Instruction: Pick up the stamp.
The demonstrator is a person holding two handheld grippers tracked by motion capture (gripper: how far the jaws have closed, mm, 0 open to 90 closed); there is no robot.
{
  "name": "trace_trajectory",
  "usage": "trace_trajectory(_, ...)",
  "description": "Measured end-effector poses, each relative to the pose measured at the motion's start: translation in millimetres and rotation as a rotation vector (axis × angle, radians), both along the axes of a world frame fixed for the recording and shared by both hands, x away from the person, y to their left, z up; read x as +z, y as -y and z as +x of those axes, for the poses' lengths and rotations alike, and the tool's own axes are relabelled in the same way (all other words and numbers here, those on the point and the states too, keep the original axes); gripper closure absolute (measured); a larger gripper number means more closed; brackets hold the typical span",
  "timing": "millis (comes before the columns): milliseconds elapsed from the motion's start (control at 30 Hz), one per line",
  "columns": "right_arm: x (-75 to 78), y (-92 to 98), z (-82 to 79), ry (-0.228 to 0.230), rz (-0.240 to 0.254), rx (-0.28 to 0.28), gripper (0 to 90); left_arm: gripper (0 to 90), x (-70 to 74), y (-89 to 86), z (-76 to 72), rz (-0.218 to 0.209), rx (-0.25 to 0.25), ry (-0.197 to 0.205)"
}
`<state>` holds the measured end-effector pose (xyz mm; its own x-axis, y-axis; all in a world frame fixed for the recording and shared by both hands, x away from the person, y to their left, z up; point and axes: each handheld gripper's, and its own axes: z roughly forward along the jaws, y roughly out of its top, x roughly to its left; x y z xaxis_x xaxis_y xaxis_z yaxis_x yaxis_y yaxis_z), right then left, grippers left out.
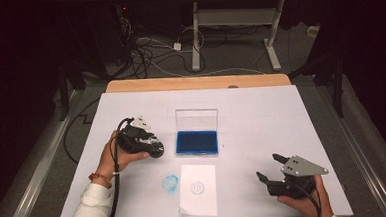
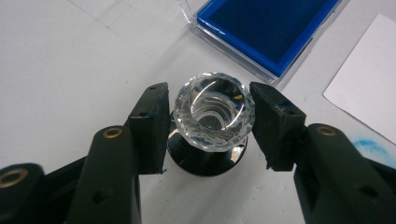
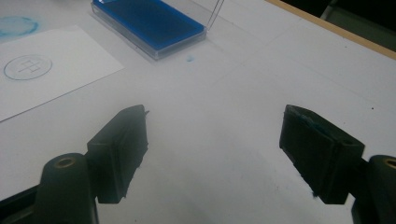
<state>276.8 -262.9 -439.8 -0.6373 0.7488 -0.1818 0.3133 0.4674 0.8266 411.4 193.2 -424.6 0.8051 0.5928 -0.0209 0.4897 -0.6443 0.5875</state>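
White tabletop under upright crystal-topped stamp, axis vertical, pinched by left claw; right claw agape, empty.

The right gripper is hovering with its black fingers spread wide over the white counter. A blue rectangular ink pad in a clear plastic case is lying beyond, beside a white paper sheet bearing a round blue stamp.

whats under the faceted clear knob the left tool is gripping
Under the clear faceted knob, between the left tool's jaws, a round black base rests on the white table. The knob covers the base's top, and its underside is hidden.
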Motion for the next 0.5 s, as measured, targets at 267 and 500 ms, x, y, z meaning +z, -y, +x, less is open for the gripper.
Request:
trace_trajectory(267,-1.0,-1.1,0.1,-0.005,-0.004,0.008,23.9,52.6,-0.4,1.4,0.1,0.008,0.000,0.004)
trace_trajectory(500,-1.3,-1.5,0.1,-0.007,-0.010,0.008,24.0,54.0,-1.1,1.7,0.3,-0.013,0.013,0.002)
